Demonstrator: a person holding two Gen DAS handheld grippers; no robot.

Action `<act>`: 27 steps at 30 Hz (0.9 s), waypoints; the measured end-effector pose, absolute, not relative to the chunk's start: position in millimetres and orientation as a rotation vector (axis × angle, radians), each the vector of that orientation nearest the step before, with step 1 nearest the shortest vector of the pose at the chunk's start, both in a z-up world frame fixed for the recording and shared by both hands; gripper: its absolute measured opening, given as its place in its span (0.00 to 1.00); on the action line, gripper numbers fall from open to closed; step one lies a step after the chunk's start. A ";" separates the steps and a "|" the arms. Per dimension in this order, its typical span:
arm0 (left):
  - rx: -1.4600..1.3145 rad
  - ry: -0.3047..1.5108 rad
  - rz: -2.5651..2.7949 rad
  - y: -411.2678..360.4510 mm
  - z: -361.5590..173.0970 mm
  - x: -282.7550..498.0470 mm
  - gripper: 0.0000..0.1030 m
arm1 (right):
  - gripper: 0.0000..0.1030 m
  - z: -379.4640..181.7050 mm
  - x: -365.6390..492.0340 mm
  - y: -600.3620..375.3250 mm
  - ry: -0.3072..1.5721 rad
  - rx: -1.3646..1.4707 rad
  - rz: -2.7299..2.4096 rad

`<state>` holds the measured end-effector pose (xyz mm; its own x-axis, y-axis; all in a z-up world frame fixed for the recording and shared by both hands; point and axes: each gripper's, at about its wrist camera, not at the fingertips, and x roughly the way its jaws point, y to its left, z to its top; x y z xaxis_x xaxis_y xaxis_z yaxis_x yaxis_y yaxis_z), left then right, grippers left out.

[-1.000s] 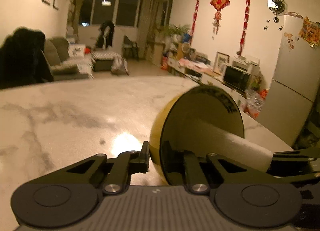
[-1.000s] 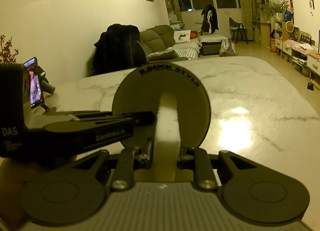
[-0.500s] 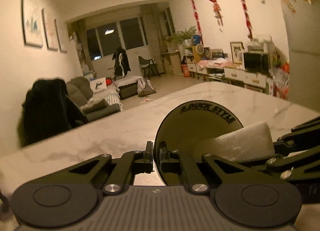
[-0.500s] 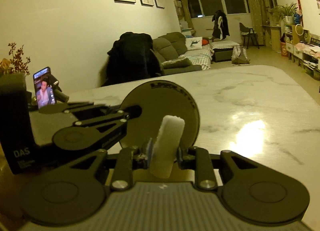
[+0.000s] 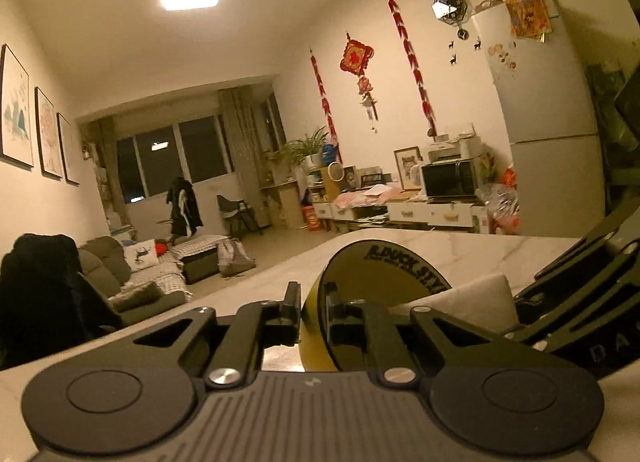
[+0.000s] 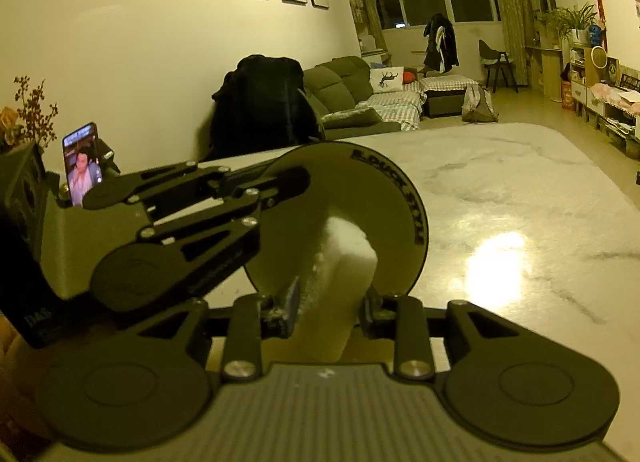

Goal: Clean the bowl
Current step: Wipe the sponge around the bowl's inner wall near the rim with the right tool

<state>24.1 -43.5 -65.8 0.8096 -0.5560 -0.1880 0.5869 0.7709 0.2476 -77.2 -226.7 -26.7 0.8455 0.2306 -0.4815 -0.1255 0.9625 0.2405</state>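
The marble table (image 6: 520, 198) is spreading wide under both hands, its pale veined top catching a bright patch of lamp glare. Above it the bowl (image 6: 376, 198), yellow outside and dark inside with lettering along its rim, is being held off the surface, tipped on its side so that its mouth is facing the right wrist camera.

The left gripper (image 5: 312, 306) is reaching in nearly level, and its fingers are clenched on the bowl's rim, one finger outside the yellow wall and the other inside the dark hollow. In the right wrist view this same gripper is coming in from the left edge, its black linkage crossing the bowl's face.

The right gripper (image 6: 328, 302) is pointing somewhat downward toward the bowl's mouth. A white sponge (image 6: 340, 266) is standing between its fingers with the far end pushed into the bowl's interior; the jaws are opening, and the fingers are sitting at the sponge's two sides, though whether they are pressing on it cannot be told.

Behind the left gripper, a phone (image 6: 82, 164) with a lit screen is standing upright.
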 end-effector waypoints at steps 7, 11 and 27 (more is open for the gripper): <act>0.232 0.169 -0.642 -38.5 -65.4 40.6 0.11 | 0.31 -27.6 -64.8 -225.2 0.475 0.221 0.157; 0.213 0.176 -0.652 -30.8 -61.9 44.3 0.11 | 0.20 -29.6 -60.7 -225.9 0.449 0.266 0.157; 0.186 0.189 -0.673 -15.3 -57.1 49.1 0.13 | 0.20 -30.2 -63.9 -223.1 0.408 0.027 0.039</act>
